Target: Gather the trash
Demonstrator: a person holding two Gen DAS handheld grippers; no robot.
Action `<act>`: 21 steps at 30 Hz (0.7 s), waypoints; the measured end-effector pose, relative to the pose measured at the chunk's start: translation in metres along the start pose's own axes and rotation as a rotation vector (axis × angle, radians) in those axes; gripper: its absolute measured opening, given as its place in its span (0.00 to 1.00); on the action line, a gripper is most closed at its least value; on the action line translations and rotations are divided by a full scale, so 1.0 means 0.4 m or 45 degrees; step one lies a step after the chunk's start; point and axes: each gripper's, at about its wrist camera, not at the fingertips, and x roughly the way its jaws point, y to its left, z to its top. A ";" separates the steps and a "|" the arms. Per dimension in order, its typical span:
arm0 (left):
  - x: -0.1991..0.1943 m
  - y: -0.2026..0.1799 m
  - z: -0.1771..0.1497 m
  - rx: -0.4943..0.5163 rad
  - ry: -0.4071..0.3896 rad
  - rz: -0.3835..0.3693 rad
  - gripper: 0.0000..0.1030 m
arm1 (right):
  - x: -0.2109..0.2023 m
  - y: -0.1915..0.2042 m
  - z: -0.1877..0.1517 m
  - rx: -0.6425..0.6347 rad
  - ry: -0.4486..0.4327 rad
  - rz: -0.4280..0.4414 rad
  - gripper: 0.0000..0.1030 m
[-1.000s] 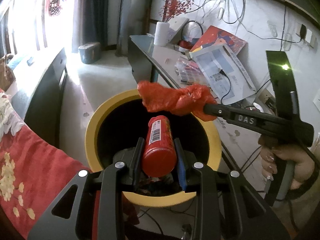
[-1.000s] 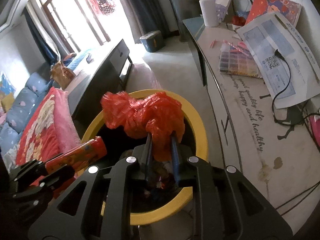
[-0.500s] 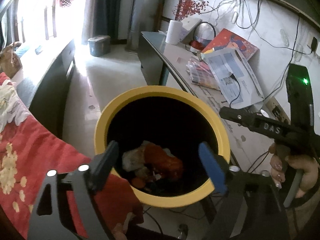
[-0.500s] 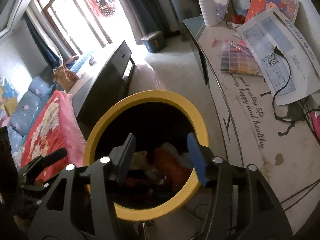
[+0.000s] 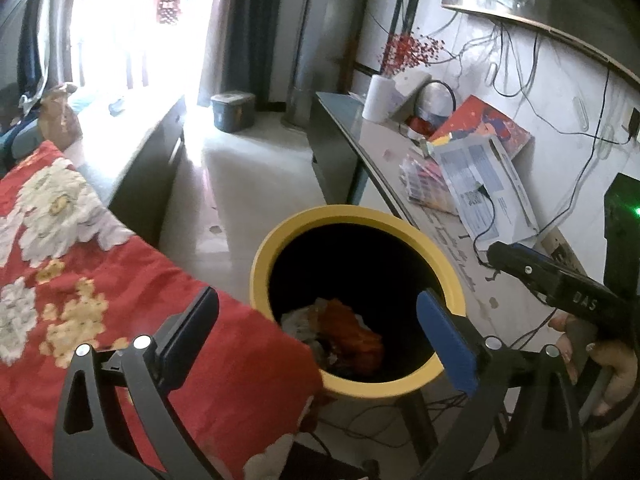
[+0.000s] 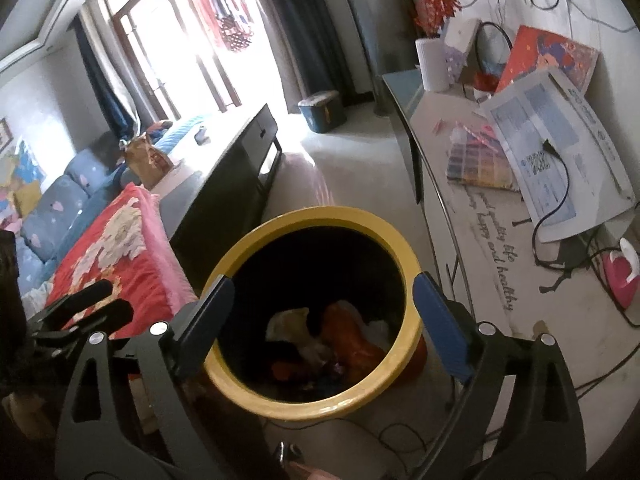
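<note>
A round bin with a yellow rim (image 5: 356, 214) (image 6: 320, 213) stands on the floor between a sofa and a side table. Inside it lies trash: an orange-red bag (image 5: 352, 330) (image 6: 352, 340) and pale crumpled paper (image 5: 300, 318) (image 6: 286, 320). My left gripper (image 5: 320, 340) is open and empty above the bin's near rim. My right gripper (image 6: 320, 320) is open and empty over the bin's mouth. The right gripper also shows at the right of the left wrist view (image 5: 520, 266). The left gripper shows at the left edge of the right wrist view (image 6: 80, 308).
A red flowered blanket (image 5: 80, 260) (image 6: 116, 256) covers the sofa left of the bin. A side table (image 5: 404, 184) (image 6: 500, 240) on the right holds papers, a red book (image 5: 484, 128), cables and a pink object (image 6: 620, 276). A dark low table (image 6: 236, 168) stands behind the bin.
Both grippers opened: the red can left my left gripper and the red bag left my right gripper, and both now lie in the bin. Both grippers have pulled back and up.
</note>
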 end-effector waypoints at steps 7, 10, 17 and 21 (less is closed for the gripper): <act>-0.073 0.040 -0.012 -0.040 -0.046 0.052 0.94 | -0.031 0.059 -0.001 -0.069 -0.029 0.025 0.87; -0.109 0.071 -0.020 -0.060 -0.066 0.084 0.94 | -0.042 0.090 -0.003 -0.105 -0.052 0.041 0.89; -0.176 0.132 -0.042 -0.113 -0.110 0.169 0.94 | -0.061 0.180 -0.020 -0.213 -0.096 0.051 0.89; -0.212 0.165 -0.059 -0.140 -0.135 0.215 0.94 | -0.071 0.227 -0.036 -0.281 -0.122 0.058 0.89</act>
